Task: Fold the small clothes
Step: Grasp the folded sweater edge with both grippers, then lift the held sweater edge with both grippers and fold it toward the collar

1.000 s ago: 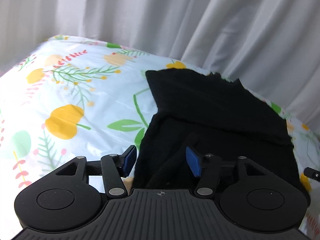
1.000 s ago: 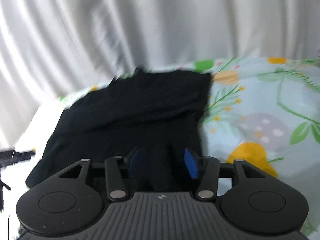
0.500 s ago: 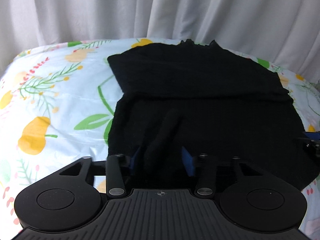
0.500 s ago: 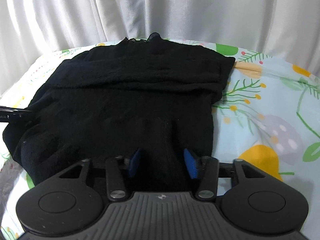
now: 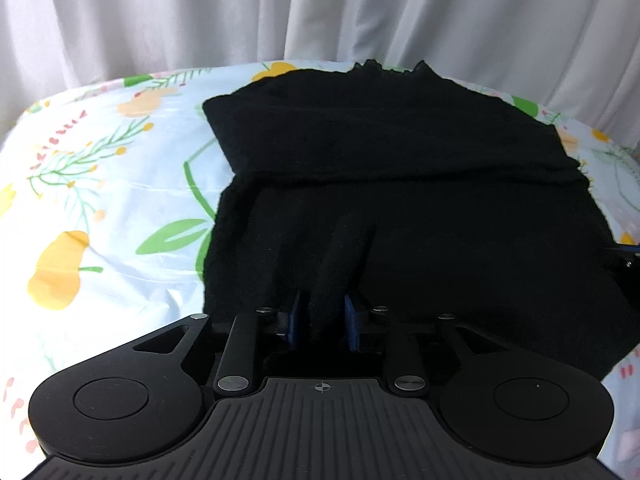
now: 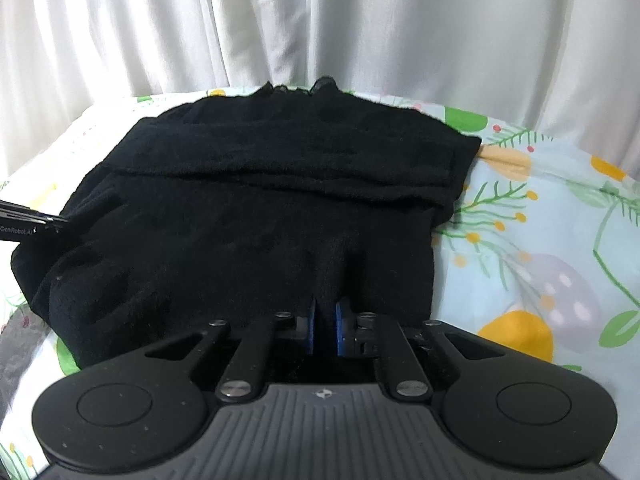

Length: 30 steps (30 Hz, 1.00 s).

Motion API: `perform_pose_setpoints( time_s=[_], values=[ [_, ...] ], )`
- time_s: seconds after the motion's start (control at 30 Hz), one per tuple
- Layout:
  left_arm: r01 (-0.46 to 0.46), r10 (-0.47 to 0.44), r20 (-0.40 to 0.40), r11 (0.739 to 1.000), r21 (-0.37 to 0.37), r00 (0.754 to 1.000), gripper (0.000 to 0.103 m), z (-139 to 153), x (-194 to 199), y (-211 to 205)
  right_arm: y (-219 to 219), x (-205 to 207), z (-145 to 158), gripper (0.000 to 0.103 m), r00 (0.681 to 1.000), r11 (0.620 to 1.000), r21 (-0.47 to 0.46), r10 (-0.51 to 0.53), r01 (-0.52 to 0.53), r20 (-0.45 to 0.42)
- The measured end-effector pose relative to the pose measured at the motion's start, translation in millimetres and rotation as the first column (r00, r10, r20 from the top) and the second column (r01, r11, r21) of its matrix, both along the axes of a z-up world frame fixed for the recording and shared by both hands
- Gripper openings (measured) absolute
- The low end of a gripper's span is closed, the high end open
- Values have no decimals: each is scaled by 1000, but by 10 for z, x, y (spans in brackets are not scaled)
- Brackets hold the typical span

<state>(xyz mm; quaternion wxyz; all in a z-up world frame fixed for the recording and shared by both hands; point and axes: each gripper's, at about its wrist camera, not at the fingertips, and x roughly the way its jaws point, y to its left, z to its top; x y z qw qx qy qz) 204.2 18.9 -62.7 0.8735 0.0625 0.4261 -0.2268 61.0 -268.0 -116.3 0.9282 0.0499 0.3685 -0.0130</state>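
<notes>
White curtains (image 5: 160, 20) back a floral sheet (image 5: 100, 184) where the black garment (image 5: 400, 184) lies. Left gripper (image 5: 322, 320) pinches its near hem, the view showing the garment's left edge; right gripper (image 6: 325, 326) pinches likewise, showing the right edge.

The garment (image 5: 400, 200) lay spread on the sheet-covered surface (image 5: 100, 200), its far part folded over the near part, curtain (image 5: 320, 8) hanging behind. The left gripper (image 5: 322, 322) sat at the near edge toward the garment's left side, the right gripper (image 6: 325, 326) toward its right, each with a fold between its jaws.
</notes>
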Motion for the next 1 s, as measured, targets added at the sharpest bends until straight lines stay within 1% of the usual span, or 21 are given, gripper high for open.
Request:
perform_pose_setpoints(
  time_s=[0.07, 0.1, 0.13, 0.2, 0.27, 0.33, 0.4, 0.47, 0.57, 0.63, 0.7, 0.73, 0.77, 0.8, 0.87, 0.9, 0.93, 1.0],
  values=[
    [6, -6, -3, 1000, -18, 1000, 9, 59, 17, 23, -22, -8, 94, 8, 999, 1000, -8, -12, 13, 30],
    [2, -1, 14, 1000, -28, 1000, 8, 128, 19, 37, -40, -13, 156, 8, 999, 1000, -7, -18, 19, 51],
    [0, 1, 37, 999, -39, 999, 8, 224, 25, 50, -67, -14, 246, 8, 996, 1000, -8, -24, 25, 81],
    [-6, 14, 93, 996, -85, 996, 8, 478, 72, 85, -131, 20, 438, 8, 989, 999, -14, -45, 48, 144],
    [-16, 35, 167, 994, -112, 985, 8, 741, 165, 87, -212, 113, 612, 8, 979, 998, -12, -64, 67, 194],
    [-29, 55, 229, 993, -115, 972, 8, 926, 324, 35, -290, 285, 755, 8, 968, 995, -26, -88, 97, 235],
    [-53, 76, 259, 994, -95, 963, 9, 988, 560, -76, -364, 527, 811, 8, 961, 992, -39, -109, 123, 254],
    [-85, 100, 265, 994, -66, 959, 9, 904, 824, -221, -443, 809, 763, 8, 962, 989, -40, -129, 143, 240],
    [-132, 127, 234, 991, 6, 964, 9, 556, 1173, -454, -542, 1210, 526, 8, 969, 982, -59, -166, 180, 181],
    [-129, 114, 199, 989, 66, 973, 9, 298, 1300, -573, -636, 1410, 315, 8, 974, 976, -76, -193, 203, 123],
    [-101, 81, 187, 990, 99, 979, 15, 125, 1304, -609, -733, 1468, 147, 8, 977, 977, -58, -200, 204, 71],
    [-87, 65, 198, 991, 103, 978, 16, 91, 1278, -595, -762, 1444, 105, 8, 980, 980, -44, -192, 194, 54],
    [-78, 55, 213, 992, 99, 976, 25, 67, 1235, -553, -797, 1408, 84, 12, 982, 983, -19, -179, 180, 53],
    [-75, 53, 218, 993, 95, 974, 39, 63, 1220, -498, -821, 1360, 77, 15, 985, 987, 11, -163, 163, 58],
    [-73, 57, 215, 995, 65, 975, 51, 52, 1225, -387, -861, 1299, 73, 32, 987, 988, 70, -144, 139, 66],
    [-73, 62, 203, 996, 45, 977, 51, 47, 1245, -328, -888, 1290, 71, 37, 989, 988, 97, -131, 124, 72],
    [-71, 65, 187, 997, 25, 980, 51, 55, 1238, -315, -883, 1298, 75, 45, 990, 988, 106, -123, 116, 70],
    [-74, 75, 148, 997, -12, 986, 52, 54, 1277, -247, -859, 1336, 74, 46, 993, 987, 133, -104, 95, 63]
  ],
)
